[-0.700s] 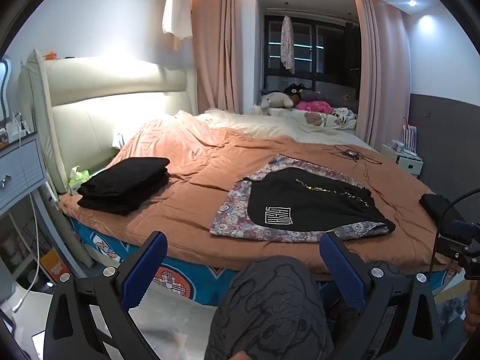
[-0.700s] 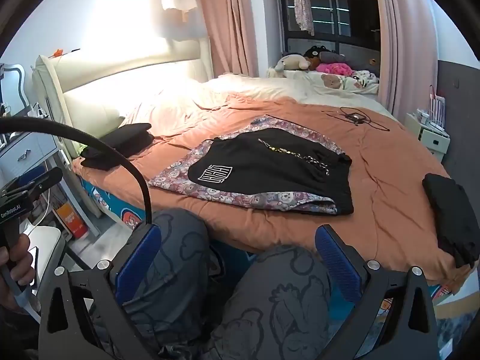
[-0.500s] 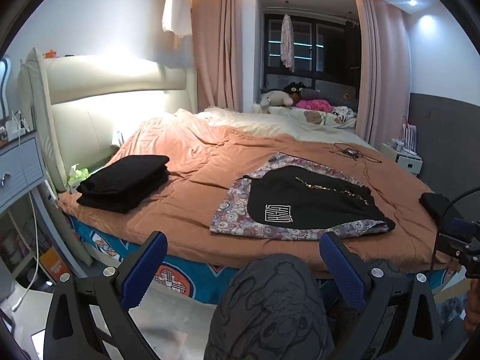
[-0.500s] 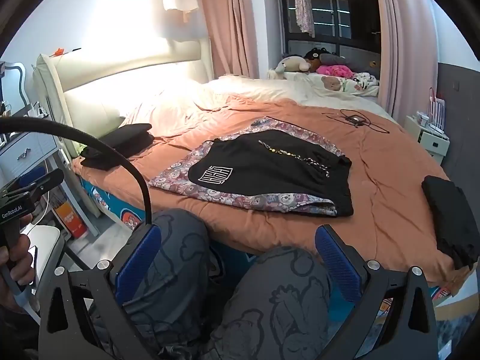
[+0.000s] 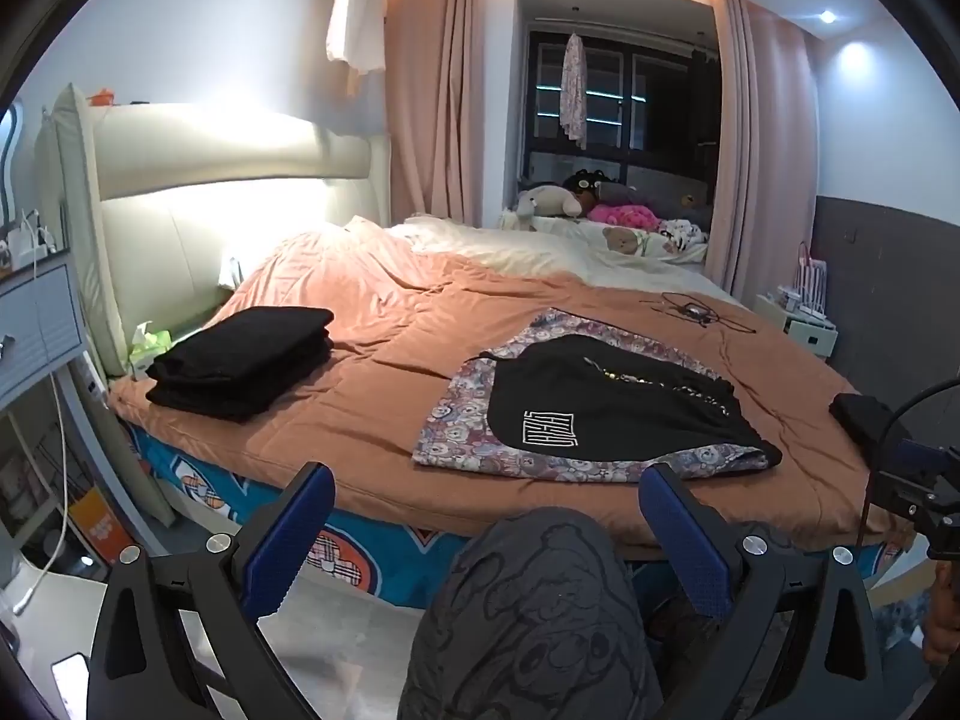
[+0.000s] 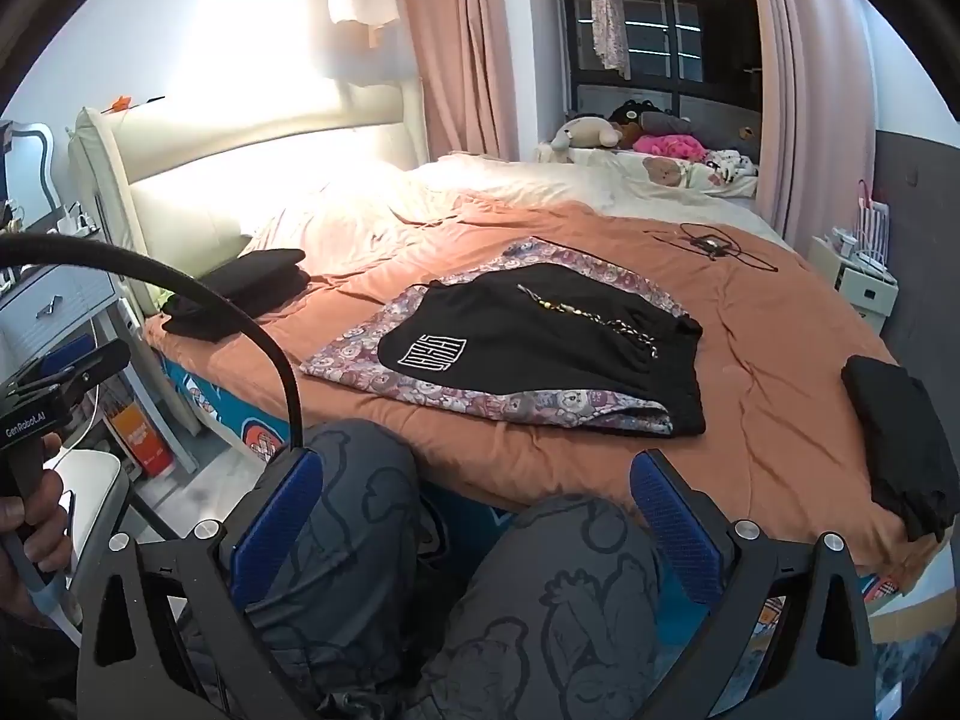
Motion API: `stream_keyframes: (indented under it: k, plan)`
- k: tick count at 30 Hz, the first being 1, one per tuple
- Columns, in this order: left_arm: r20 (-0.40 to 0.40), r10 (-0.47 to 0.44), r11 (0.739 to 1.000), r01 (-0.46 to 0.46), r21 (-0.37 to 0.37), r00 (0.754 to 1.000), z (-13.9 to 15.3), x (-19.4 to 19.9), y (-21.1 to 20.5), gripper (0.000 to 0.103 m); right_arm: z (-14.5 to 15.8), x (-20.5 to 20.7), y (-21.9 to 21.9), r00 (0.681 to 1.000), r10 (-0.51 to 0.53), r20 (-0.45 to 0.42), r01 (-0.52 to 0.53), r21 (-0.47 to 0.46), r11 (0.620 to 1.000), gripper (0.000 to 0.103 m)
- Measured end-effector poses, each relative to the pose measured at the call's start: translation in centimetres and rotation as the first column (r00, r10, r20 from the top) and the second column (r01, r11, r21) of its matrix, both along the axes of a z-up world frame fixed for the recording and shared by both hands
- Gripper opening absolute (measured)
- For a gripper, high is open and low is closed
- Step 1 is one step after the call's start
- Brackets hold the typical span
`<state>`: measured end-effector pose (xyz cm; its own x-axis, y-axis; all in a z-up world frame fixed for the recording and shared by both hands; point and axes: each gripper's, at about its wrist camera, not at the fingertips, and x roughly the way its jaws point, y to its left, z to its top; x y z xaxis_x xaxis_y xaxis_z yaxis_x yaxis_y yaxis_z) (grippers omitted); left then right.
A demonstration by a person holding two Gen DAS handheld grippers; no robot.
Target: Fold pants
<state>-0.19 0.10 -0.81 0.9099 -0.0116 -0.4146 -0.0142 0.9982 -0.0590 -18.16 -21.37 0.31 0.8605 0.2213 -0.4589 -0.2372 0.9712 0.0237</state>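
Bedroom w/ a wide bed (image 5: 372,420) under an orange duvet. At far left, a pale nightstand (image 5: 36,324) beside the padded headboard. Next, a folded stack of black clothes (image 5: 240,360) on the bed's near-left corner. Low in the foreground, the left gripper (image 5: 486,516) w/ blue pads spread fully apart, holding nothing, above the person's knee (image 5: 540,600) in grey patterned fabric. Centre-right, black pants (image 5: 612,408) w/ a white square logo lie flat on a floral cloth (image 5: 456,420), near the bed's front edge. In the right wrist view, the right gripper (image 6: 474,498) also gapes fully, empty, over both knees. Another dark garment, possibly folded, (image 6: 900,438) sits at the bed's right edge, apart from the pants. Far right, a small white bedside unit (image 6: 864,288).
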Motion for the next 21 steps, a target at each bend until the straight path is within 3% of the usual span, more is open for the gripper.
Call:
stream_keyframes:
  k: [21]
  plan:
    - [0.008,-0.018,1.0,0.018,-0.015,1.0,0.43,-0.63,0.57,0.102,0.34,-0.18,0.41,1.0,0.002,0.005,-0.002,-0.003,1.0,0.103]
